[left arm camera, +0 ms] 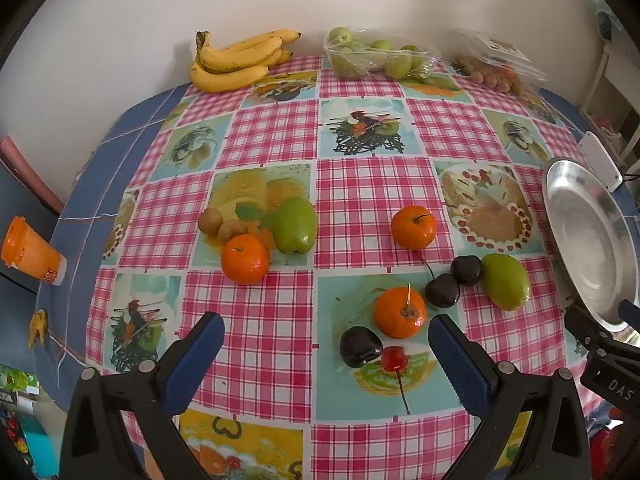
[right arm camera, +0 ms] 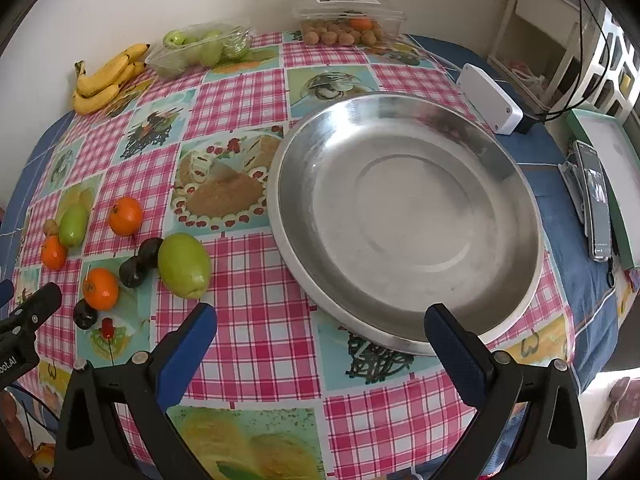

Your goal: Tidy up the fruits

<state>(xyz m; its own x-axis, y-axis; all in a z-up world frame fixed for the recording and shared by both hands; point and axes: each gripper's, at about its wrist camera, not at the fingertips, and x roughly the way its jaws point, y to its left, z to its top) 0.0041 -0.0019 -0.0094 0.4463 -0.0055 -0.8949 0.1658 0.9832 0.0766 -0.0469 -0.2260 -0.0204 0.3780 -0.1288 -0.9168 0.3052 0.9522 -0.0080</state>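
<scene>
Loose fruit lies on the checked tablecloth: three oranges, the nearest one (left arm camera: 399, 312) just beyond my left gripper (left arm camera: 326, 330), which is open with nothing between its fingers. A dark plum (left arm camera: 359, 346) sits beside that orange, two more plums (left arm camera: 442, 290) behind it. One green mango (left arm camera: 505, 281) lies near the steel bowl (left arm camera: 576, 236), another mango (left arm camera: 295, 225) farther left by two small brown fruits (left arm camera: 210, 221). In the right wrist view the empty steel bowl (right arm camera: 404, 216) is ahead, and my right gripper (right arm camera: 320, 320) is open over the cloth at its near rim.
Bananas (left arm camera: 236, 60), a tray of green fruit (left arm camera: 376, 54) and a clear box of small brown fruit (right arm camera: 344, 24) stand along the far wall. A white box (right arm camera: 490, 98), a phone (right arm camera: 596, 200) and cables lie right of the bowl. An orange cup (left arm camera: 30, 252) sits left.
</scene>
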